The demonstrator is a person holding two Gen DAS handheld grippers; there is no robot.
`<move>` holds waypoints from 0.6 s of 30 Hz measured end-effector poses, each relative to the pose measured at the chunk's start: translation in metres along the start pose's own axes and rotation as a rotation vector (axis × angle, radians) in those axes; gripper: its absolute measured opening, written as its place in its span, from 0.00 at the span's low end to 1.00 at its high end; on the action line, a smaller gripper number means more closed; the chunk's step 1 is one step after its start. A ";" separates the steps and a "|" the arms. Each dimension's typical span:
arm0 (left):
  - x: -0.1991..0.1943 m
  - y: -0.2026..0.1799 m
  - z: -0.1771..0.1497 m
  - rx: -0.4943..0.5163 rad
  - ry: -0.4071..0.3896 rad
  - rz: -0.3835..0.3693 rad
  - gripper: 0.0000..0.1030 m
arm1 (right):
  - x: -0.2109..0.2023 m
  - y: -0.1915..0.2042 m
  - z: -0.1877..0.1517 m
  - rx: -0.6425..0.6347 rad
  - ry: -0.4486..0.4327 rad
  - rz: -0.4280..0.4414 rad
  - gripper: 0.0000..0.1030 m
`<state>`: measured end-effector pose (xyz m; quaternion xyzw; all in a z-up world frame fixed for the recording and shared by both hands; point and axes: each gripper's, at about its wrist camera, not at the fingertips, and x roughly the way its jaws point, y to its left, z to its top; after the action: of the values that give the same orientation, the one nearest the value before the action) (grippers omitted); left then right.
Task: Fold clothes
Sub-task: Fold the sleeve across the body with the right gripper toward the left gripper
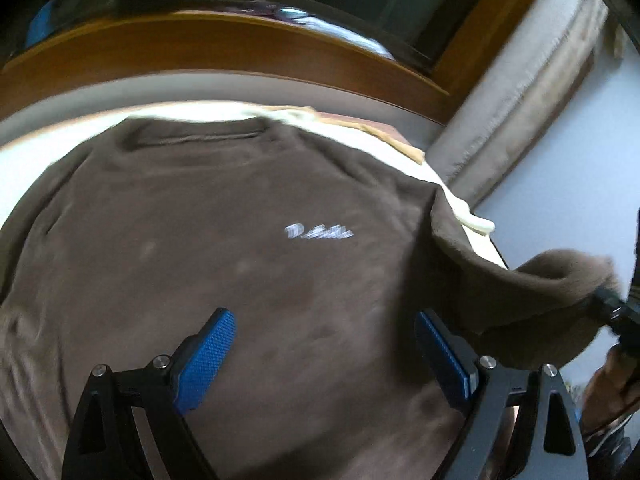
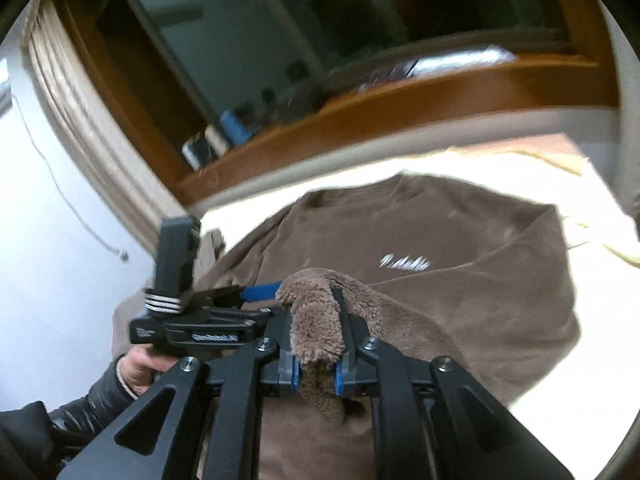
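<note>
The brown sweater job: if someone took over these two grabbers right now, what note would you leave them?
Left gripper: open, holding nothing, hovering over the sweater's front.
Right gripper: shut on the sleeve, lifted off the bed, fleecy lining showing.
Sweater: spread on the bed, front up, logo visible, collar toward the window ledge.
Done: garment spread out, one sleeve picked up.
Left: probably lay that sleeve across the chest, do the other sleeve, then fold the body.
</note>
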<state>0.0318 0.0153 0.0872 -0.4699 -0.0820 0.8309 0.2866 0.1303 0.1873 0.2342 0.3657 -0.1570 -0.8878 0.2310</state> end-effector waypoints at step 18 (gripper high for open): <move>0.013 0.061 -0.040 -0.200 0.057 -0.041 0.91 | 0.049 -0.015 -0.040 0.080 0.068 0.043 0.80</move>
<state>0.0357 -0.0334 0.0312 -0.5177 -0.1660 0.7988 0.2574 0.1243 0.1691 0.1715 0.4010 -0.1925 -0.8627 0.2405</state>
